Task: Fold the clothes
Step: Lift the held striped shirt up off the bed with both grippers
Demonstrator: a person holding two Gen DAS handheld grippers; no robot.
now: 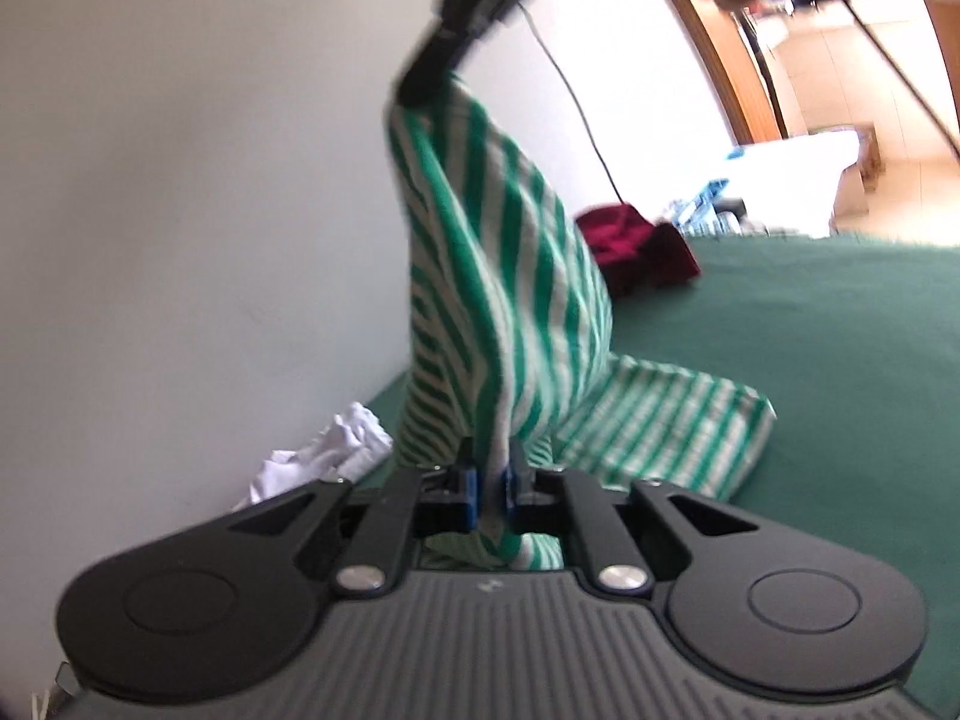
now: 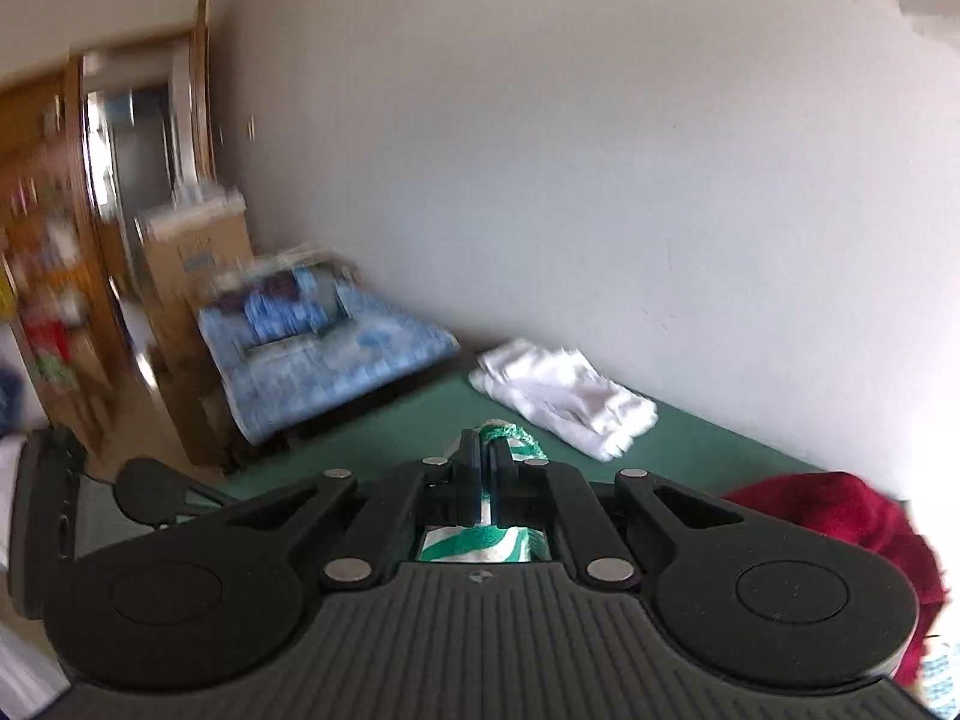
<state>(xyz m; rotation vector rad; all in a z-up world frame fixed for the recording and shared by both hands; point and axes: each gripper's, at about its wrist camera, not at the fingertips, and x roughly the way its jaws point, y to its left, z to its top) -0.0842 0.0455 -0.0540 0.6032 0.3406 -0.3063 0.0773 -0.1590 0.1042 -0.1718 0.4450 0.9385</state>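
Observation:
A green-and-white striped garment [image 1: 510, 276] hangs stretched between both grippers above the green table [image 1: 810, 360]. Its lower part [image 1: 660, 432] lies flat on the table. My left gripper [image 1: 493, 456] is shut on one edge of the garment. My right gripper [image 1: 420, 81] comes in from the top of the left wrist view and pinches the garment's upper end. In the right wrist view my right gripper [image 2: 487, 450] is shut on striped cloth [image 2: 516, 441], which also bunches behind the fingers.
A dark red garment [image 1: 636, 246] lies at the table's far end and shows at the right edge [image 2: 840, 516]. A white garment [image 2: 564, 396] lies by the white wall [image 1: 180, 180], crumpled in the left wrist view [image 1: 324, 456]. A blue patterned box [image 2: 324, 342] stands beyond the table.

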